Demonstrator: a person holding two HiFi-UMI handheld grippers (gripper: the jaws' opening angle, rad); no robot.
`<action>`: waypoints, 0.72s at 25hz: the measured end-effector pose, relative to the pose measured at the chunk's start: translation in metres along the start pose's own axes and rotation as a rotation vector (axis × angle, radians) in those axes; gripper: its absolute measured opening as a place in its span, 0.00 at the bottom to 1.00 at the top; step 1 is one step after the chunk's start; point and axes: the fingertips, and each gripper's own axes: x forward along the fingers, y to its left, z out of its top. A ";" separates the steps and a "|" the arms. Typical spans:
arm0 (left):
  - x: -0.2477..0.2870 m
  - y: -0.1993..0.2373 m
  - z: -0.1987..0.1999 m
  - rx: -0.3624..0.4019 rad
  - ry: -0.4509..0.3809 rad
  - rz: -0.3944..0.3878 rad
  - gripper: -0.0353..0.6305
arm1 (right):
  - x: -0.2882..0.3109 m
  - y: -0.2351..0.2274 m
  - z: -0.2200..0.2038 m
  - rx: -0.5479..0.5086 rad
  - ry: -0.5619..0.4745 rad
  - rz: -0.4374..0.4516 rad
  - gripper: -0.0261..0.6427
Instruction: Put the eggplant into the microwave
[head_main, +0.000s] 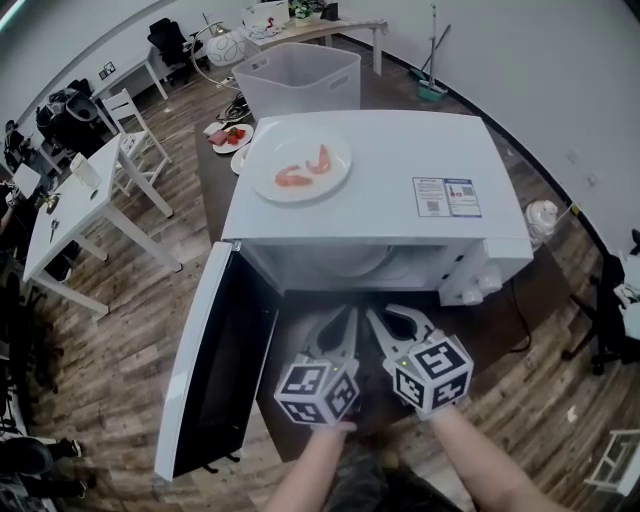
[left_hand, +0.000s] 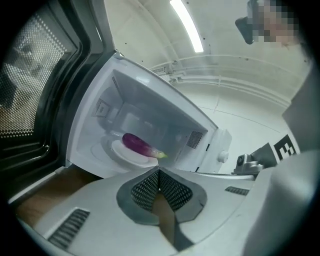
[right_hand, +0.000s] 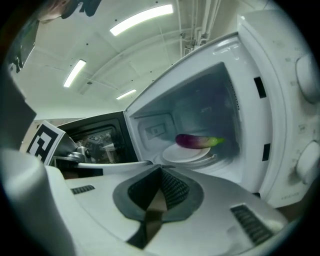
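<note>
**Eggplant in, door open**

The eggplant (right_hand: 197, 141) lies on a white plate (right_hand: 186, 154) inside the microwave (head_main: 400, 160). The left claw (left_hand: 159, 172) and the right claw (right_hand: 160, 170) are both clenched on nothing, side by side just outside the cavity mouth. The door (head_main: 215, 360) stands wide at the left. Shutting it is likely what remains: bring the left claw round to its outer face, push near the free edge, and keep both claws out of the opening.

The left forearm (head_main: 308, 472) and right forearm (head_main: 482, 462) reached forward side by side, holding the left tongs (head_main: 347, 322) and right tongs (head_main: 390, 320) close together, nearly level, each with jaws closed tip to tip and empty.
</note>
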 end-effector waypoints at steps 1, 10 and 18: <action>-0.004 -0.003 -0.001 0.006 -0.002 -0.004 0.07 | -0.004 0.003 -0.002 -0.002 0.007 0.006 0.04; -0.039 -0.028 -0.009 0.048 -0.001 -0.022 0.07 | -0.039 0.024 -0.006 -0.036 0.018 0.015 0.04; -0.072 -0.045 -0.019 0.052 0.005 -0.034 0.07 | -0.069 0.051 -0.012 -0.049 0.019 0.046 0.04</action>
